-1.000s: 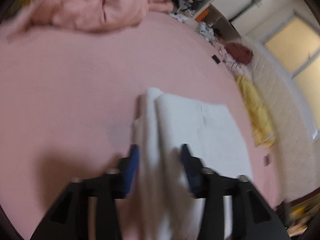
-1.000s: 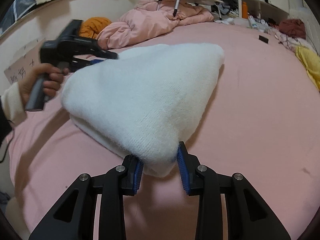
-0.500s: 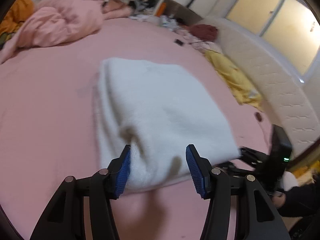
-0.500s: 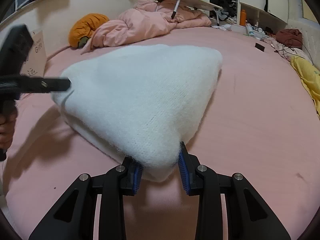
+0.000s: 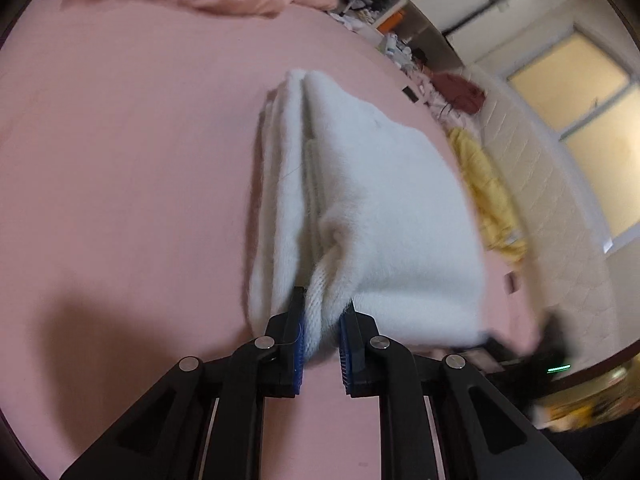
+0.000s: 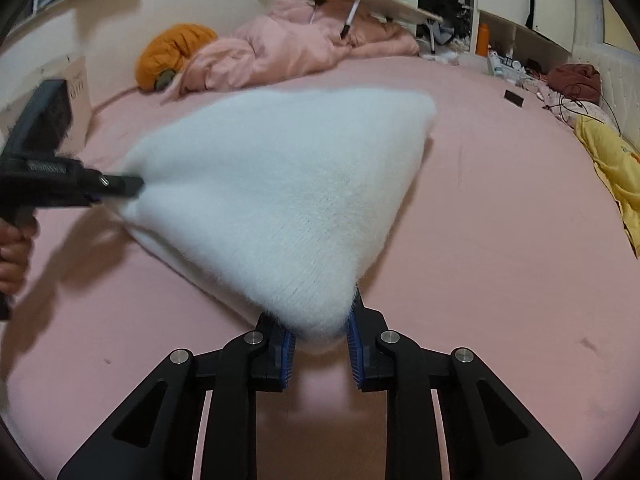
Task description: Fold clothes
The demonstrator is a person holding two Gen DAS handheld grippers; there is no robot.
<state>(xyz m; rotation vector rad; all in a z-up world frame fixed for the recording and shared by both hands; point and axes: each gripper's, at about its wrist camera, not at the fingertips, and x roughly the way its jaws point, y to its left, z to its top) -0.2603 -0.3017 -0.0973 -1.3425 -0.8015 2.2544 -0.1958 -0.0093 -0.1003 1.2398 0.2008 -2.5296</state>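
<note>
Since 0.5 s ago, left jaws [image 5: 322,336] have closed on the fluffy white knitted sweater [image 6: 280,200].
Both my jaws, right [image 6: 320,340] too, pinch its corners above the pink bed [image 6: 500,240]; next, I judge, carry this fold over evenly.

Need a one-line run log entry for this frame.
step: fold, mid-lift | left gripper: shut on white sweater corner | right gripper: shut on other corner | surface: pink bed sheet

Both tongs, left [image 5: 321,334] and right [image 6: 321,334], are clamped (blue pads gripping).
</note>
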